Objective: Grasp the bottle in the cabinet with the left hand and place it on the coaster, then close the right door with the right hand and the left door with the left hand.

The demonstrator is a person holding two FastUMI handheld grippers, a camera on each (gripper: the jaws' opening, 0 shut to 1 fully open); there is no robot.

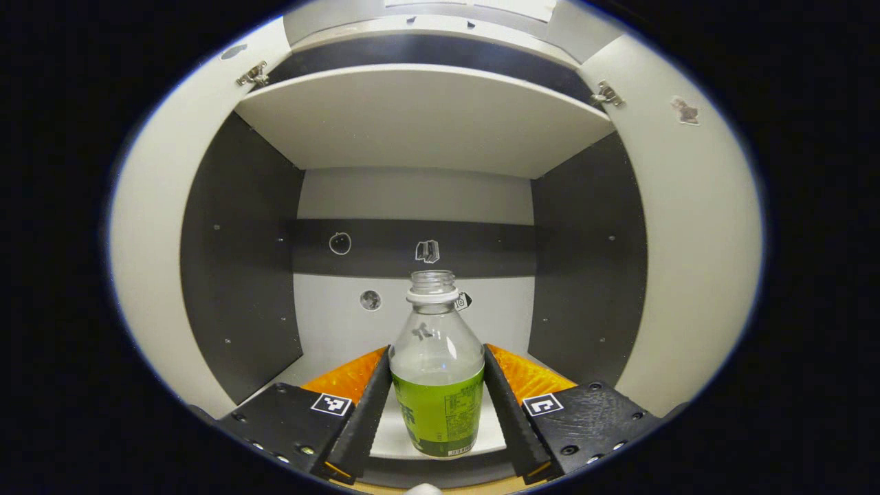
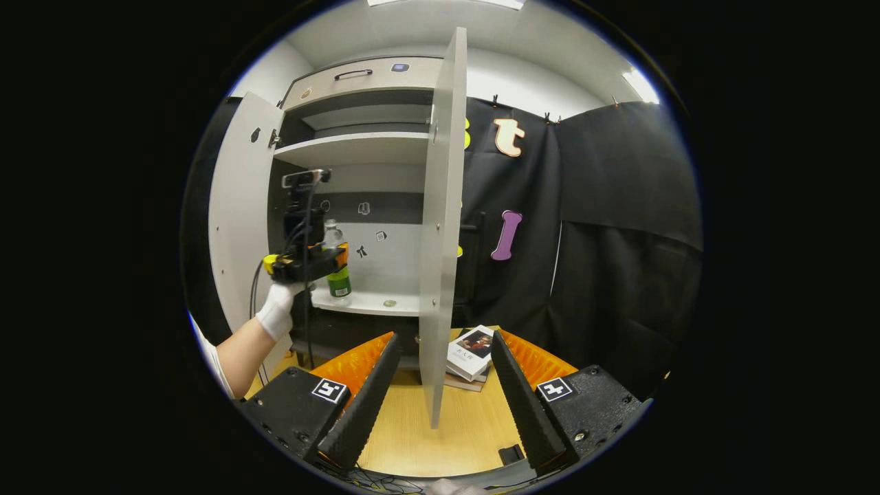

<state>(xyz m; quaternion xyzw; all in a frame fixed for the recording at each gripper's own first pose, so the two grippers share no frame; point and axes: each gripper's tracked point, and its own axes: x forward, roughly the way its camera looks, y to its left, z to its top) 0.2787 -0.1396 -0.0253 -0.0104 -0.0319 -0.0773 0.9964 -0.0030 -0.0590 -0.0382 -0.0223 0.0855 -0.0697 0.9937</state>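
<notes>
A clear bottle (image 1: 437, 385) with a green label and no cap stands on the cabinet's lower white shelf (image 1: 392, 433). My left gripper (image 1: 436, 352) has one finger against each side of the bottle and is shut on it. The right gripper view shows the same bottle (image 2: 337, 278) from the side, held by the left gripper (image 2: 323, 261) in a white-gloved hand (image 2: 277, 309). Both doors stand open: the left door (image 2: 237, 227) and the right door (image 2: 440, 240), which is edge-on. My right gripper (image 2: 445, 337) is open over the table, short of that door's edge.
An upper shelf (image 1: 419, 117) spans the cabinet above the bottle. A small round thing (image 2: 390, 302) lies on the lower shelf. A stack of books (image 2: 471, 354) rests on the wooden table (image 2: 467, 419) behind the right door, and a small black item (image 2: 510, 454) lies near my right finger.
</notes>
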